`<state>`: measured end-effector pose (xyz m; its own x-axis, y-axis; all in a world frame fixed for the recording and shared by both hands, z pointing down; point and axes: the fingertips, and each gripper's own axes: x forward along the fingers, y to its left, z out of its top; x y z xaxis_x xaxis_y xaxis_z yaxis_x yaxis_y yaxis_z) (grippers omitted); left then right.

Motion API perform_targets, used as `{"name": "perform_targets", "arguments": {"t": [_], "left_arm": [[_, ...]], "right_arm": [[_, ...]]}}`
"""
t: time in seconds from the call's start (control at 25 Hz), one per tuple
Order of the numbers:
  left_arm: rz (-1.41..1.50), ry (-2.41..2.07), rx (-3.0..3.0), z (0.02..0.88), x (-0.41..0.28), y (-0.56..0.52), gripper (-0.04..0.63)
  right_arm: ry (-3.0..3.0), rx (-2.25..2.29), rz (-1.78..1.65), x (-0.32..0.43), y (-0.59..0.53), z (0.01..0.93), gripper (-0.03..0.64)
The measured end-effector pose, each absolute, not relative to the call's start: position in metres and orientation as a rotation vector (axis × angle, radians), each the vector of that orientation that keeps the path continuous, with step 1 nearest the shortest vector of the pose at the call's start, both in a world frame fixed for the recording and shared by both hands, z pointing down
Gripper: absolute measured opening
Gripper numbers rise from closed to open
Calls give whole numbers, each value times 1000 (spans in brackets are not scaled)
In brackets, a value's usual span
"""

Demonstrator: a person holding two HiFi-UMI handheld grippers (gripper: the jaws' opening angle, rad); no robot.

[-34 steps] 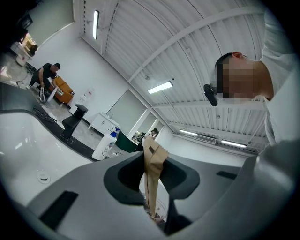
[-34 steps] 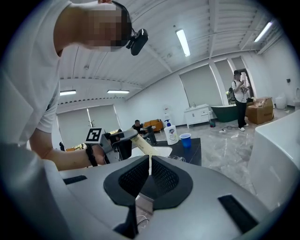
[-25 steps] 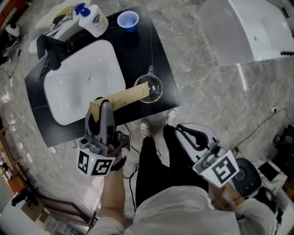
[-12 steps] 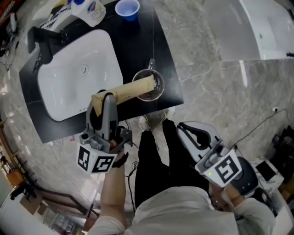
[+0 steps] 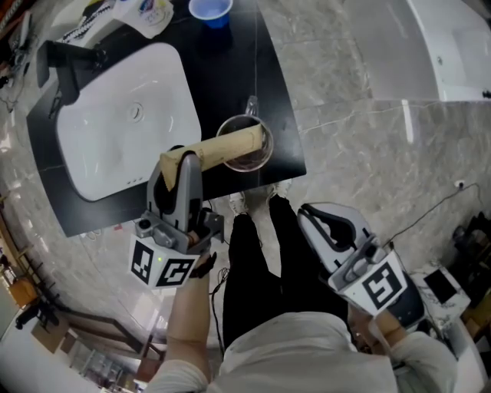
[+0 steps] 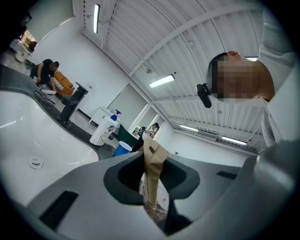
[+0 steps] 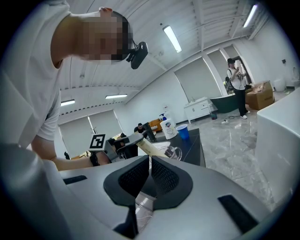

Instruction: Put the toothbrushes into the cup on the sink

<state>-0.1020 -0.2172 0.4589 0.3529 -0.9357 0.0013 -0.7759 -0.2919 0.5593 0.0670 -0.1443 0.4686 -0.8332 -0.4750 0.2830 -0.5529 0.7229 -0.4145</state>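
- Faucet (image 5: 65,61), black, stood at the far left of a white sink (image 5: 100,146) set in a black counter (image 5: 261,84).
- Behind the sink, a white soap bottle (image 5: 149,9) stood at the back edge, with a blue cup (image 5: 210,9) just to its right.
- The left gripper (image 5: 176,159) was in front of the sink, over the counter's near edge, pointing roughly level toward the right.
- Its tongs were pinching one end of a brown paper packet (image 5: 226,146), which stuck out past them at a slant.
- The packet's far end lay over the mouth of a glass cup (image 5: 247,161), which stood on the counter right of the sink, near its front corner. Whether the packet touched the rim could not be told.
- The person's dark trouser legs (image 5: 253,261) and pale shoes (image 5: 240,203) showed on the marble floor just in front of the counter.
- The right gripper (image 5: 305,211) was well apart from the counter, over the floor beside the legs.
- Its tongs were pressed together at the tips. Something clear showed low between them, too unclear to name.
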Motion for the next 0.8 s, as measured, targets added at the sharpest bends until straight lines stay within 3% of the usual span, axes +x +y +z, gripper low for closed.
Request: {"name": "perform_targets", "arguments": {"t": [0.48,0.8], "left_arm": [[-435,-1486,2161,468,-100,-223,81],[-382,-1527,2218,469,-98,-226,198]], "right_arm": [[-2780,854,756,75,-149,472,41],[-2758,907,712,83,-144,467,41]]}}
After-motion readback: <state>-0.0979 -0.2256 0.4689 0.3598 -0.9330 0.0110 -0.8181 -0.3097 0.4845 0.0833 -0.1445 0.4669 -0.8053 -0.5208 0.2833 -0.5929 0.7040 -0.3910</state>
